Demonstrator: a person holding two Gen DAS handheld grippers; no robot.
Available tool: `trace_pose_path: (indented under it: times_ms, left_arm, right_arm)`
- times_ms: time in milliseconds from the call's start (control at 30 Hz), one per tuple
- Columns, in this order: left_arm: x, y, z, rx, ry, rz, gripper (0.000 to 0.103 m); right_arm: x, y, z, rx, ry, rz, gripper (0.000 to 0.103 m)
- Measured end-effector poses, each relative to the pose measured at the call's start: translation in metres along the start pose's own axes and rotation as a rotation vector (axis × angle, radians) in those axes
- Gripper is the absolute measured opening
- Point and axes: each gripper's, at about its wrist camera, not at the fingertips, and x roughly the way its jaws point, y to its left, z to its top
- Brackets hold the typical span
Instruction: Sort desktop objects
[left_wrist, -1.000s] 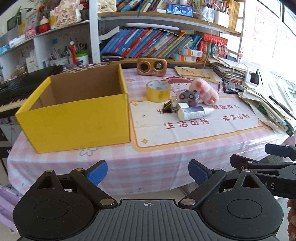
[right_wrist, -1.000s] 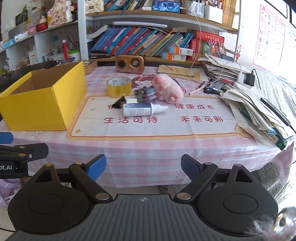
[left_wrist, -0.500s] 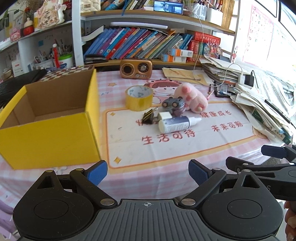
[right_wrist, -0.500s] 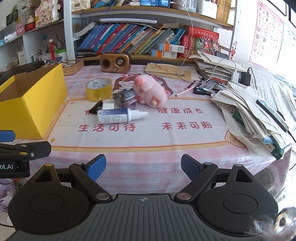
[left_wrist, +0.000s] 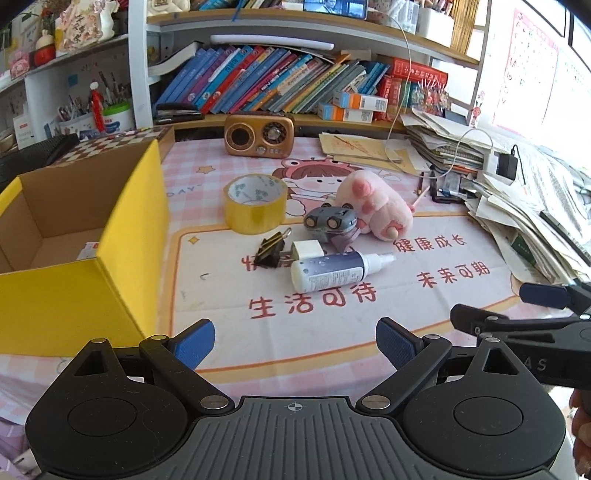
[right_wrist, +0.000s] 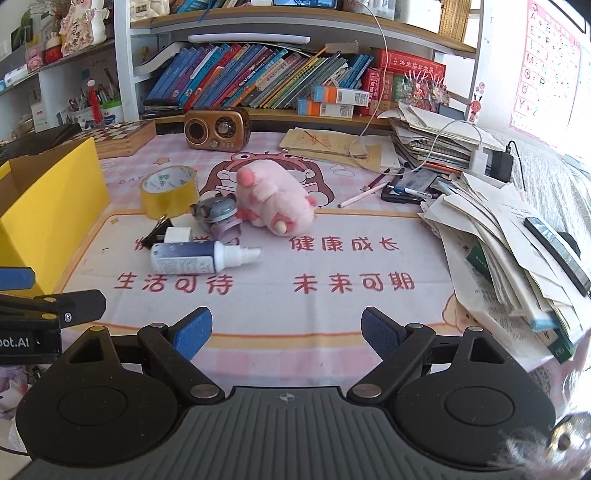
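An open yellow cardboard box (left_wrist: 122, 236) stands at the left of the desk. On the mat lie a yellow tape roll (left_wrist: 255, 203), a black binder clip (left_wrist: 271, 251), a white plug (left_wrist: 306, 250), a white and blue spray bottle (left_wrist: 336, 269), a grey toy (left_wrist: 330, 221) and a pink plush (left_wrist: 376, 206). My left gripper (left_wrist: 295, 343) is open and empty, short of the bottle. My right gripper (right_wrist: 286, 332) is open and empty above the mat's front edge, with the bottle (right_wrist: 195, 258), tape (right_wrist: 170, 190) and plush (right_wrist: 273, 201) ahead to its left.
A brown radio (left_wrist: 258, 134) and shelves of books (left_wrist: 273, 85) stand at the back. A stack of papers (right_wrist: 506, 236) with a phone on top fills the right side. Pens, a charger and cables lie behind it. A chessboard box (right_wrist: 118, 134) sits behind the yellow box.
Both grippers have moved forward over the desk toward the objects, which now look nearer. The yellow box has slid toward the left edge of both views. Jaws stay open.
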Motion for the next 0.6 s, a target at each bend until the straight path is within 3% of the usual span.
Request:
trace_pose_path:
  times_ms: [300,600]
  left_arm:
    - [0.027,-0.006,0.004,-0.007,0.048,0.020,0.094]
    - [0.053,-0.003,0.012,-0.085,0.074,-0.028,0.090]
  right_arm:
    - [0.024,-0.017,0.013,-0.003,0.013,0.072,0.087]
    - [0.043,-0.031,0.024,-0.003,0.035,0.118,0.085]
